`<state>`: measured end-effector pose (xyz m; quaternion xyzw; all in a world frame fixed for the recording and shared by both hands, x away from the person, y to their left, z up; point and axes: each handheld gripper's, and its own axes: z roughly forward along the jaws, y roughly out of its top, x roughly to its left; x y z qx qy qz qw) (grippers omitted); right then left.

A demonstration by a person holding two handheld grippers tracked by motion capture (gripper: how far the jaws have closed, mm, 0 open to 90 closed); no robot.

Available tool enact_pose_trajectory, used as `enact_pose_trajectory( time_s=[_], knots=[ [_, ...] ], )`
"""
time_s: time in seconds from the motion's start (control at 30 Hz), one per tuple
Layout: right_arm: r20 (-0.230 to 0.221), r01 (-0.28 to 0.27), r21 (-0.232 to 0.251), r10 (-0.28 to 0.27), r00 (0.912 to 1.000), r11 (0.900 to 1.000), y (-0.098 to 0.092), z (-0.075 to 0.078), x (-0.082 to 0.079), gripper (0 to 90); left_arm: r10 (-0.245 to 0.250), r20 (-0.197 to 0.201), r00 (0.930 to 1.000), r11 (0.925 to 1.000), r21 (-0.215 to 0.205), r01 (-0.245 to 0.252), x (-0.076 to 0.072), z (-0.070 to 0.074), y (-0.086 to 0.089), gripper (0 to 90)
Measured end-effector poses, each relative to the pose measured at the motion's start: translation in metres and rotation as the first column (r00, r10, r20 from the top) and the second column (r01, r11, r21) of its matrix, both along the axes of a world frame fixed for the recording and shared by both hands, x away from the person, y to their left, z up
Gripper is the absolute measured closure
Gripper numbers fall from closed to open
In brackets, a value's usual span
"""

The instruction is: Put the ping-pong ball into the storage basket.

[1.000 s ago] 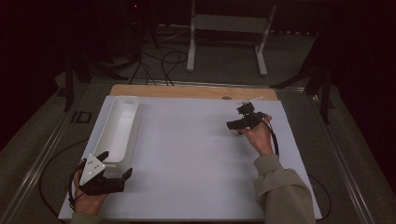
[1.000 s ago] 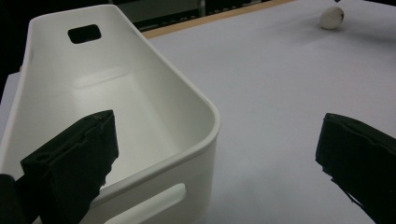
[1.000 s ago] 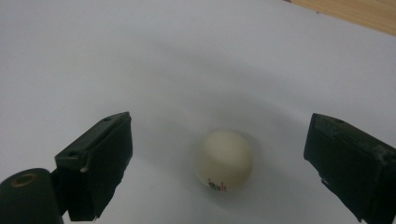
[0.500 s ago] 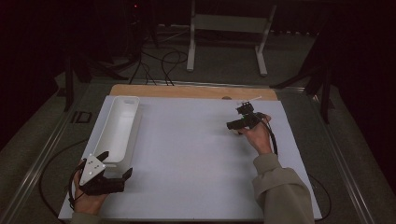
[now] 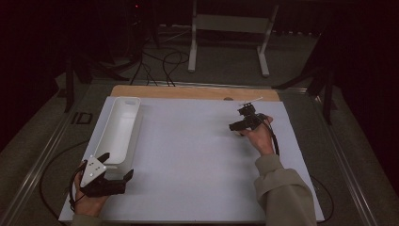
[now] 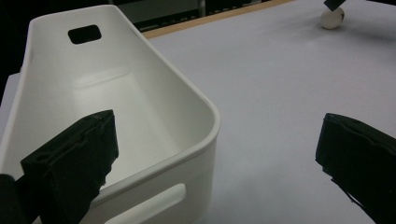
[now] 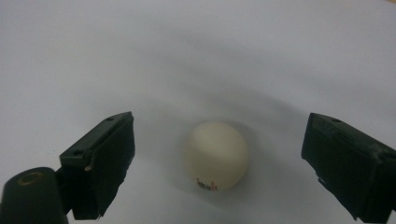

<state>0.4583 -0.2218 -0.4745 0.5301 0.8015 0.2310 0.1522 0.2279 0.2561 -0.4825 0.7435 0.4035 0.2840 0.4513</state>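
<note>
A white ball (image 7: 215, 156) with small red print rests on the white table sheet (image 5: 188, 155), at the right far side. My right gripper (image 7: 219, 119) stands open around it, one jaw on each side with a gap to both pads. Its jaws have just been closing a little, with the ball between them and untouched. In the high view the right gripper (image 5: 239, 118) points left, held by a hand in an olive sleeve. My left gripper (image 5: 116, 165) is open at the near end of a long white bin (image 5: 117, 122). Its jaws straddle the bin's rounded corner (image 6: 205, 107).
The bin (image 6: 140, 42) has nothing in it and has handle slots at both ends. A wooden strip (image 5: 188, 92) runs along the table's far edge. Cables and a white stand (image 5: 226, 28) lie on the dark floor beyond. From the left gripper view the ball (image 6: 332, 18) shows far off.
</note>
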Motion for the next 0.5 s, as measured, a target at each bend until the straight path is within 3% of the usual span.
enact_pose_trajectory(
  time_s=[0.23,0.3,0.4,0.43,0.5],
  knots=[
    [-0.015,0.005,-0.01,-0.005,0.9999,1.0,0.0011,-0.0021,0.0006,13.1,0.0,0.0,1.0,1.0,0.0,0.0,0.0,0.0,0.0,0.0],
    [-0.026,0.007,-0.034,-0.008,0.9996,0.999,0.0027,-0.0048,0.0008,21.5,0.0,0.0,1.0,1.0,-0.001,0.0,0.0,0.0,0.0,0.0],
    [-0.029,0.009,-0.026,-0.01,0.9995,1.0,0.0025,-0.0051,0.0009,24.1,0.0,0.0,1.0,1.0,0.0,0.0,0.0,-0.0001,0.0,0.0],
    [-0.051,0.003,-0.033,-0.005,0.9987,0.999,0.004,-0.0071,0.001,29.4,0.0,0.0,1.0,1.0,-0.001,0.0,0.0,-0.0001,0.0,0.0],
    [-0.065,0.003,-0.034,-0.006,0.9978,0.999,0.0051,-0.008,0.0009,31.6,0.0,0.0,1.0,1.0,-0.001,0.0,-0.0001,-0.0001,0.0,0.0]
  ],
)
